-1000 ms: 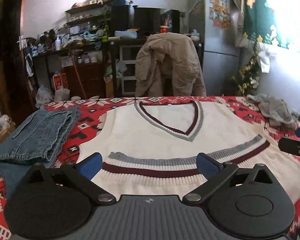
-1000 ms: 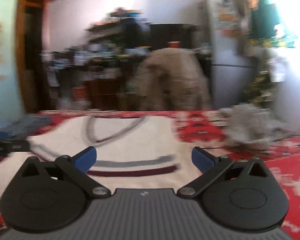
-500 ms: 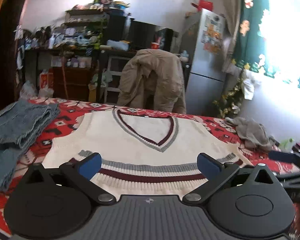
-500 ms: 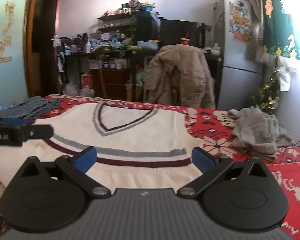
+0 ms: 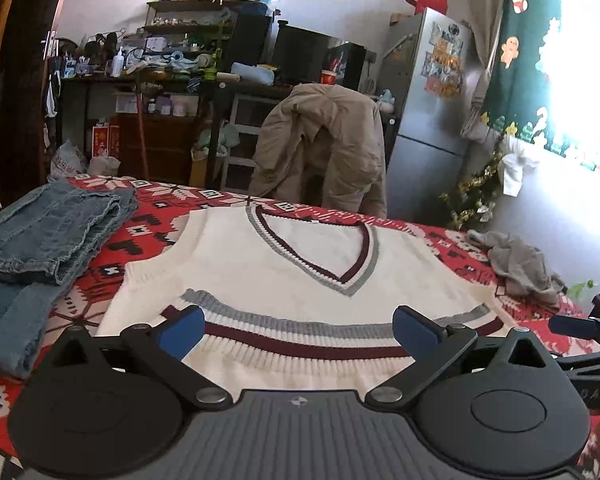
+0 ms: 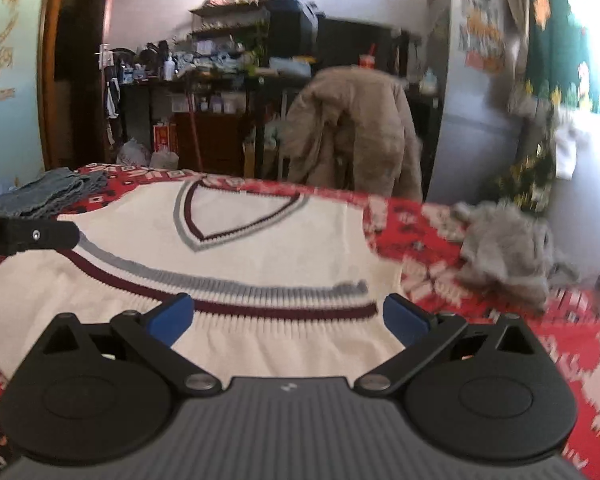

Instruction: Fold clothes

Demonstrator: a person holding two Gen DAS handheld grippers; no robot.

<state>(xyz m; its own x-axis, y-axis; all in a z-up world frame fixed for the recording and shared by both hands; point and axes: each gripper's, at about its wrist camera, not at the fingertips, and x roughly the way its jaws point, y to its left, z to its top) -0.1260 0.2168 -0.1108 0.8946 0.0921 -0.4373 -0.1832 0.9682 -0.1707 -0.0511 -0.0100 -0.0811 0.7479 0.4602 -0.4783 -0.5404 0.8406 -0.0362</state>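
Note:
A cream knitted vest [image 5: 260,280] [image 6: 260,248] with a grey and maroon V-neck and hem stripes lies flat on the red patterned table cover, hem towards me. My left gripper [image 5: 298,330] hovers open over the hem's left half, nothing between its blue pads. My right gripper [image 6: 286,318] hovers open over the hem's right corner, also holding nothing. The right gripper's tip [image 5: 572,326] shows at the right edge of the left wrist view. The left gripper's finger [image 6: 32,236] shows at the left edge of the right wrist view.
Folded blue jeans [image 5: 48,232] lie left of the vest. A crumpled grey garment [image 5: 520,264] [image 6: 508,248] sits at the right on the red cover [image 5: 148,232]. Behind the table stand a chair with a tan jacket [image 5: 324,152], cluttered shelves and a fridge [image 5: 428,112].
Both grippers have shifted and tilted over the vest's hem. The vest now sits nearer the centre in the left view. Both stay open and the vest has not moved.

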